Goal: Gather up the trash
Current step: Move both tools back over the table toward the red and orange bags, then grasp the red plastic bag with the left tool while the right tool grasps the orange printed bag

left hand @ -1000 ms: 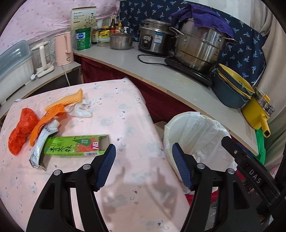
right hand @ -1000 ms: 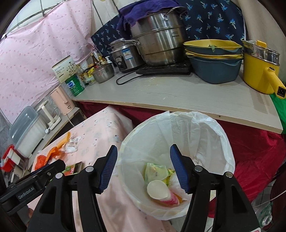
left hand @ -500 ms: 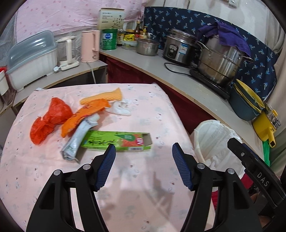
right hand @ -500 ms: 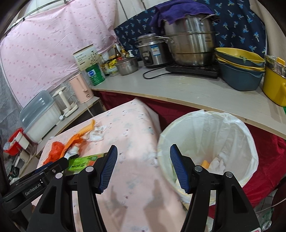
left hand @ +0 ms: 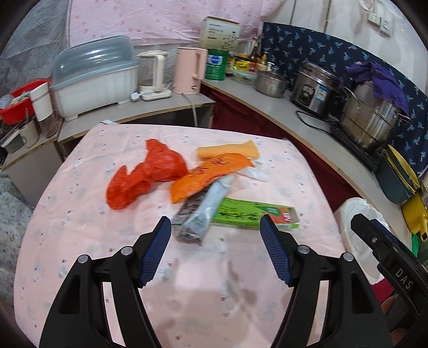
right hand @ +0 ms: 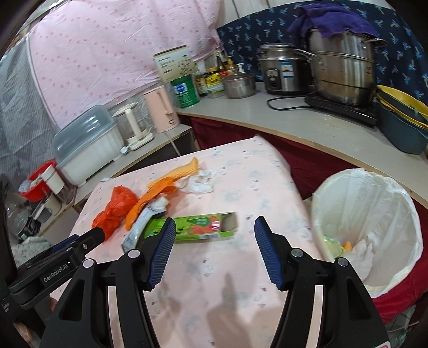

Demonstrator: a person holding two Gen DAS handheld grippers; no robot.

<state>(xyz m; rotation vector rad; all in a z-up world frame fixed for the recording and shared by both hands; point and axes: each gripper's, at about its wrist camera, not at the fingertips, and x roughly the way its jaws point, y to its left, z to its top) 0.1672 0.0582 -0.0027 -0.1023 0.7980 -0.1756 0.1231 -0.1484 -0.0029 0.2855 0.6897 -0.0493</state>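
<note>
While both the left gripper (left hand: 215, 227) and right gripper (right hand: 214, 229) hover with jaws released and empty, the green carton (right hand: 195, 229) lies flat mid-surface, judged light, crushable, best gripped across its narrow sides.

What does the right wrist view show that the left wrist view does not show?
Only the right wrist view shows trash lying inside the bin, and the left gripper from the side. Only the left wrist view shows the wall sockets. Both show the green carton, the red bag and the crumpled tissue on the pink table.
</note>
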